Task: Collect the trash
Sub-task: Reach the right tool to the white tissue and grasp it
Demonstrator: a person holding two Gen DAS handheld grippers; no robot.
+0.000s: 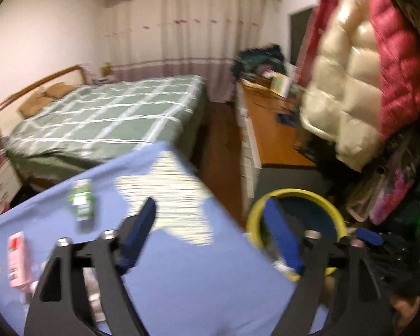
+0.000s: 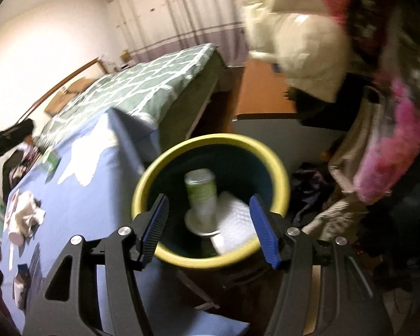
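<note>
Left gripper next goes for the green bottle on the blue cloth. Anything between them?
Nothing visible. The left gripper is open and empty, and only bare blue cloth lies between it and the green bottle, which is ahead to its left. The pink carton sits off to the side.

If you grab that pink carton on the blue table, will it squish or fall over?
The pink carton looks like thin card, so a hard squeeze would probably dent it. It seems tall and narrow, so a push near its top might tip it. Its flat sides should not roll. How full it is cannot be seen.
</note>
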